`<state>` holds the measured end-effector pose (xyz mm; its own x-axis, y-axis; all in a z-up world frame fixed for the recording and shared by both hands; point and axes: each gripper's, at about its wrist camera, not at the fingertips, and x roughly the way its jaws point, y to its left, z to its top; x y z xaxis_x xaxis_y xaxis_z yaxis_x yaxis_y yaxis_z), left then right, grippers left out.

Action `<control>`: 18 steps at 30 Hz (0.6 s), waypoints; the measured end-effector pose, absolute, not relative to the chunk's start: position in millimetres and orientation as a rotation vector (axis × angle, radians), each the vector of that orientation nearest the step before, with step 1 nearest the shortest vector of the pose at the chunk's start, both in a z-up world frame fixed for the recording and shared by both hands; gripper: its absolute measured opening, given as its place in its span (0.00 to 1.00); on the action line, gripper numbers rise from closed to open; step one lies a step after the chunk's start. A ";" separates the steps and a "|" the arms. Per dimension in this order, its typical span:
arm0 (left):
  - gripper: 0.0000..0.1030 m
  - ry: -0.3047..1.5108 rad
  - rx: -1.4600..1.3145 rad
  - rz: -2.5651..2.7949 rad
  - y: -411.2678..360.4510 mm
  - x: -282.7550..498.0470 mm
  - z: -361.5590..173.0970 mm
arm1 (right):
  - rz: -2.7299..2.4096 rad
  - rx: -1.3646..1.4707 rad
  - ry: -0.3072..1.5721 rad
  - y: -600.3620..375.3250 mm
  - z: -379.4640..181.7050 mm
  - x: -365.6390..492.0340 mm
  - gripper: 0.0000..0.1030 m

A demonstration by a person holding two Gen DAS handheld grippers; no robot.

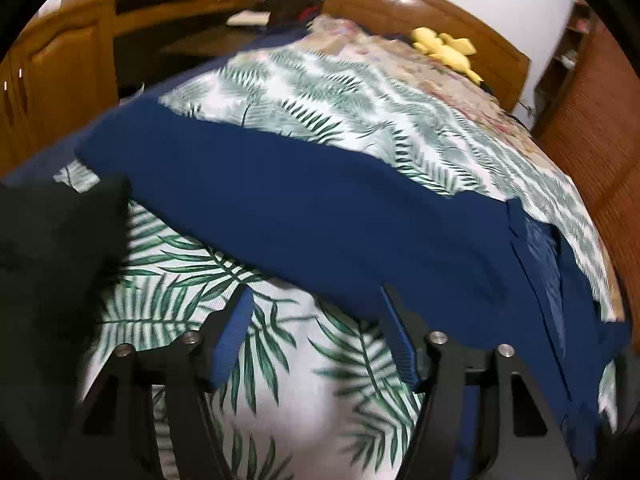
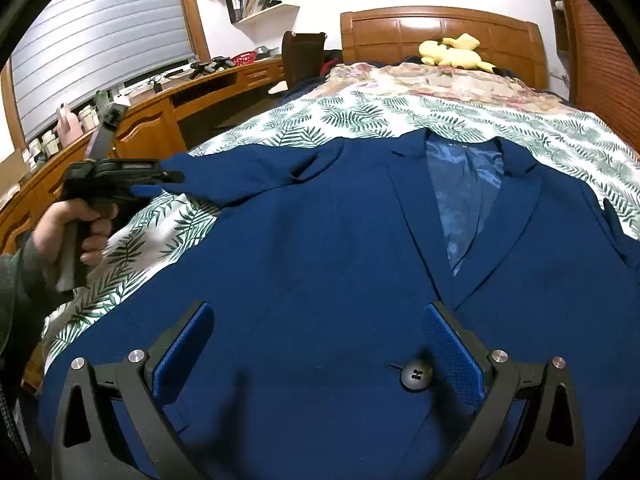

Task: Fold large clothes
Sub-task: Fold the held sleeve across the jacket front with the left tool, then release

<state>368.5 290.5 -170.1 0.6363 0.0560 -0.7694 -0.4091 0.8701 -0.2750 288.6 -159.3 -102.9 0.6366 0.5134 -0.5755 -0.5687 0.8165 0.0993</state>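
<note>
L wrist view: left gripper (image 1: 316,300) w/ jaws spread wide, nothing between them, hovering over the leaf-print bedspread (image 1: 280,344). Blue jacket (image 1: 320,220) lies across the bed just ahead of the fingertips; its sleeve stretches to the left, lining and collar area at right. Dark blurred cloth (image 1: 48,260) at left edge, can't tell what it is. Yellow plush toy (image 1: 444,50) near the wooden headboard (image 1: 400,4).

R wrist view: right gripper (image 2: 320,320) also spread apart, empty, poised over the jacket front (image 2: 320,240), which lies flat, face up, lapels open showing shiny lining (image 2: 464,192). Black button (image 2: 416,375) sits just inside the right finger pad (image 2: 456,356). At left, the person's hand (image 2: 76,228) holds the left gripper (image 2: 160,184) right at the sleeve end (image 2: 200,176); from here can't tell if it touches.
</note>
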 end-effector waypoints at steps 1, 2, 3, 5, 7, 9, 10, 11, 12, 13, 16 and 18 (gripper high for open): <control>0.59 0.855 -0.472 0.283 293.7 372.0 -174.2 | 0.619 -0.092 0.628 -158.1 -103.5 289.5 1.00; 0.56 0.862 -0.491 0.290 298.2 375.6 -178.5 | 0.619 -0.091 0.629 -156.1 -104.1 290.4 1.00; 0.52 0.865 -0.513 0.296 302.6 379.2 -182.1 | 0.619 -0.092 0.631 -149.8 -104.6 292.4 1.00; 0.48 0.870 -0.567 0.305 311.2 383.5 -188.6 | 0.619 -0.094 0.634 -147.4 -105.5 293.3 1.00; 0.43 0.862 -0.614 0.309 317.0 385.8 -191.8 | 0.620 -0.093 0.635 -147.6 -105.6 292.5 1.00; 0.30 0.852 -0.638 0.320 320.3 387.5 -192.2 | 0.620 -0.090 0.635 -147.7 -106.2 292.6 1.00; 0.11 0.851 -0.642 0.320 320.3 389.1 -191.3 | 0.620 -0.089 0.635 -148.0 -106.3 292.6 1.00; 0.05 0.855 -0.629 0.326 318.4 390.7 -189.4 | 0.620 -0.090 0.635 -147.9 -106.6 292.8 1.00; 0.04 0.856 -0.610 0.331 315.9 393.8 -187.3 | 0.619 -0.091 0.636 -147.7 -106.8 292.2 1.00; 0.02 0.858 -0.578 0.339 311.4 395.9 -182.9 | 0.619 -0.093 0.635 -147.6 -107.1 291.8 1.00; 0.01 0.837 -0.498 0.343 295.9 397.3 -162.9 | 0.619 -0.096 0.628 -147.2 -107.2 290.5 1.00; 0.01 0.813 -0.435 0.322 278.5 396.8 -142.5 | 0.619 -0.096 0.626 -147.9 -107.5 290.6 1.00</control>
<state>396.8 278.5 -142.5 0.6472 0.1105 -0.7543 -0.4367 0.8648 -0.2480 290.6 -147.9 -107.5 0.6368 0.5133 -0.5753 -0.5695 0.8161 0.0977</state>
